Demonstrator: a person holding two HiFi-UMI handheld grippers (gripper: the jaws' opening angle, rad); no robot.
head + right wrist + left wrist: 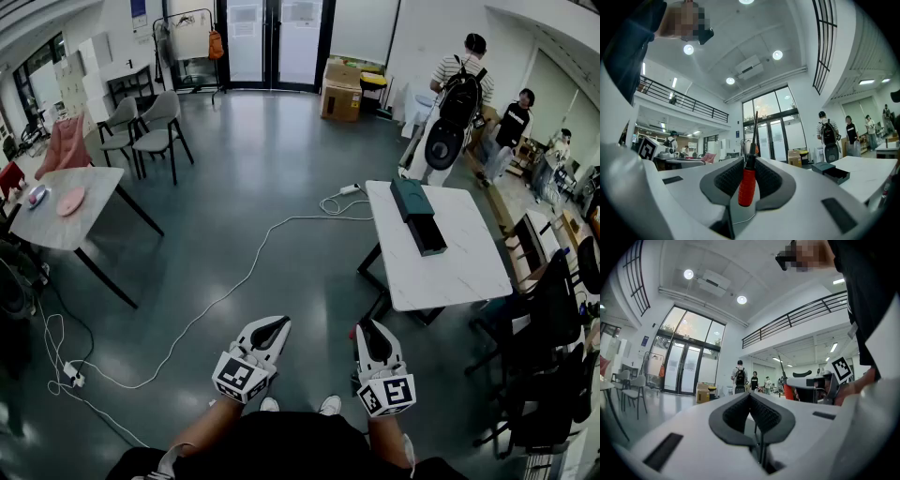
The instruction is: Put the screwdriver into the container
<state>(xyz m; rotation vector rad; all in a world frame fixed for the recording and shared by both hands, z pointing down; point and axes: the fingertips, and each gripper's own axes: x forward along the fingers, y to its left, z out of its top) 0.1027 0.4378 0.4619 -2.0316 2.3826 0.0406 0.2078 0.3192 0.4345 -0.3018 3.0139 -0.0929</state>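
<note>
Right gripper (749, 174) clamps the red-handled screwdriver (746, 187) upright between its jaws.

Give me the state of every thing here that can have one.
right gripper, shut on the screwdriver.
screwdriver, gripped by its handle, shaft pointing away from the camera, not yet in the container.
left gripper, shut, empty.
container, open on the white table, lid lying at one end.
glass doors, closed.
</note>
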